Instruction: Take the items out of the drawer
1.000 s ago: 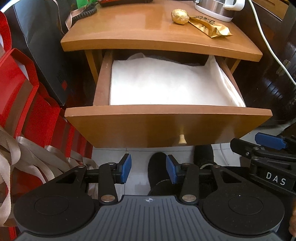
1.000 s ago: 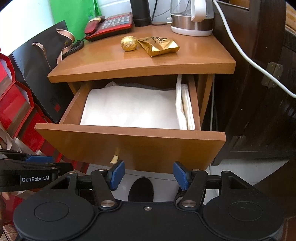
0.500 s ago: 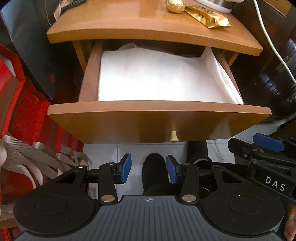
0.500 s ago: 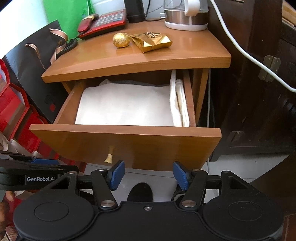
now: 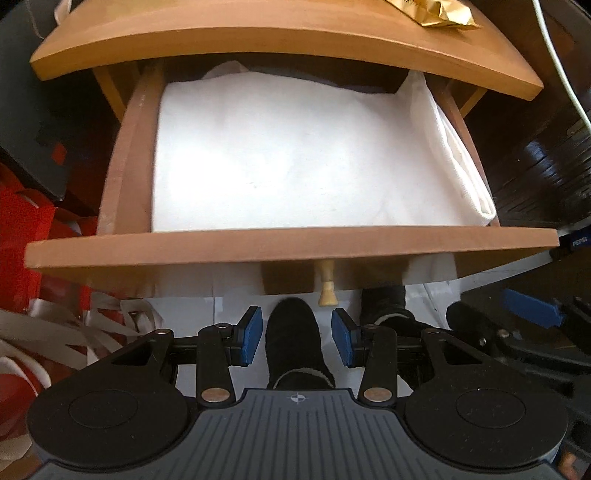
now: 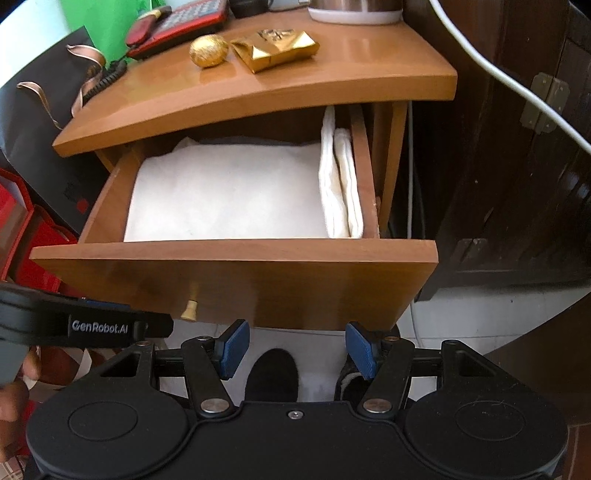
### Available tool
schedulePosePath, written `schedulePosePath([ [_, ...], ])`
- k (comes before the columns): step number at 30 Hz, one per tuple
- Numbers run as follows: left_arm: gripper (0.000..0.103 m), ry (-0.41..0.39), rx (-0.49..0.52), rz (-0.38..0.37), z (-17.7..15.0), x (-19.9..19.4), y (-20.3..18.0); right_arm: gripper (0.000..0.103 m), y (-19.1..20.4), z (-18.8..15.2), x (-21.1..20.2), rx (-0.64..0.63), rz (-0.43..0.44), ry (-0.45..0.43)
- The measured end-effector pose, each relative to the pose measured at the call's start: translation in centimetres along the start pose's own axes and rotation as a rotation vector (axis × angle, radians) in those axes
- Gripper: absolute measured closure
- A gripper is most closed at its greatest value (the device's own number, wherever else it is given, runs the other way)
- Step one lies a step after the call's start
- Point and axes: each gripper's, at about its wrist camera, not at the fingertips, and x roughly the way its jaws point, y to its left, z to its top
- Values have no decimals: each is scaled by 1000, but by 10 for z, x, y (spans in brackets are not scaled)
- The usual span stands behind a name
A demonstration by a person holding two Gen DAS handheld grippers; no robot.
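Note:
The wooden drawer (image 5: 288,243) of a small bedside table stands pulled out, with a pale knob (image 5: 327,291) on its front. A folded white cloth (image 5: 295,158) fills it, and a rolled white towel (image 6: 341,184) stands along its right wall. My left gripper (image 5: 295,336) hangs open and empty in front of the drawer, just below its front panel. My right gripper (image 6: 295,349) is open and empty too, below the drawer front (image 6: 236,284) and to the right of the knob (image 6: 190,308). Dark items show at the drawer's back.
On the tabletop (image 6: 258,85) lie a gold ball (image 6: 208,50), a gold packet (image 6: 277,48), a red phone (image 6: 177,26) and a kettle base. Red bags (image 5: 26,236) crowd the left; dark wooden furniture (image 6: 517,184) and a white cable stand right. The person's black slippers (image 5: 295,343) are on the floor below.
Both grippers have come closer to the drawer and tilted further down, so the drawer looms larger. The jaws stayed as they were.

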Motion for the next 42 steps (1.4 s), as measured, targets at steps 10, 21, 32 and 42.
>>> schedulePosePath([
  [10, 60, 58, -25, -34, 18, 22, -2, 47, -5, 5, 14, 15, 5, 41],
  [21, 62, 117, -66, -57, 31, 39, -6, 47, -5, 9, 23, 15, 15, 62],
  [32, 80, 158, -124, -52, 38, 46, -9, 47, -8, 8, 29, 20, 38, 80],
  [42, 89, 169, -128, -32, 39, 50, -7, 56, -10, 8, 35, 19, 41, 70],
])
